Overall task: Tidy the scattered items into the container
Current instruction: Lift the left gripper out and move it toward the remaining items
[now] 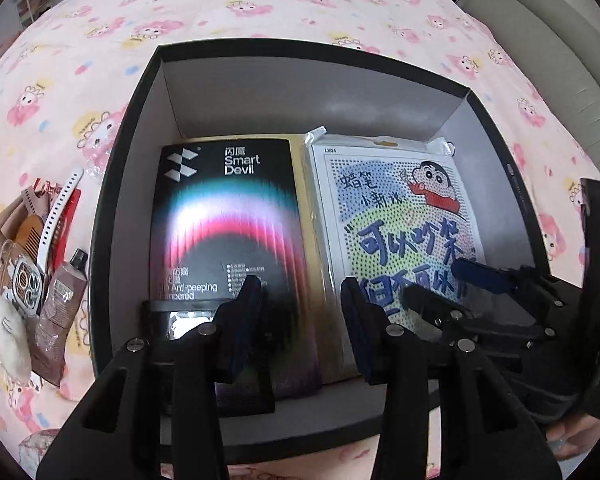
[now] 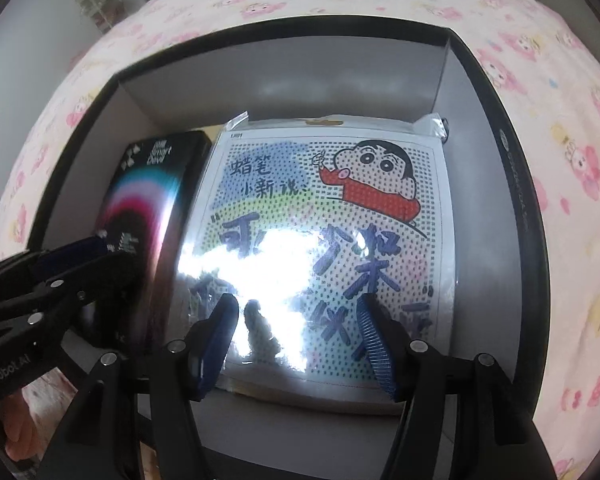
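Observation:
A black box (image 1: 124,184) with a grey inside stands open on the pink bed sheet. Flat inside it lie a black "Smart Devil" package (image 1: 228,216) on the left and a bagged cartoon dot-art sheet (image 1: 384,208) on the right. My left gripper (image 1: 304,320) hovers over the package's right edge, jaws apart, with nothing pressed between its pads. My right gripper (image 2: 298,336) stands open over the glossy cartoon sheet (image 2: 340,208), holding nothing. Each gripper also shows in the other's view: the right gripper (image 1: 448,284) and the left gripper (image 2: 92,256).
Loose items lie on the sheet left of the box: a white comb (image 1: 56,216), a brown tube (image 1: 64,292), a fluffy white plush (image 1: 8,336), a ringed phone case (image 1: 28,280) and a wooden comb (image 1: 28,228). A grey seat (image 1: 540,40) is at the far right.

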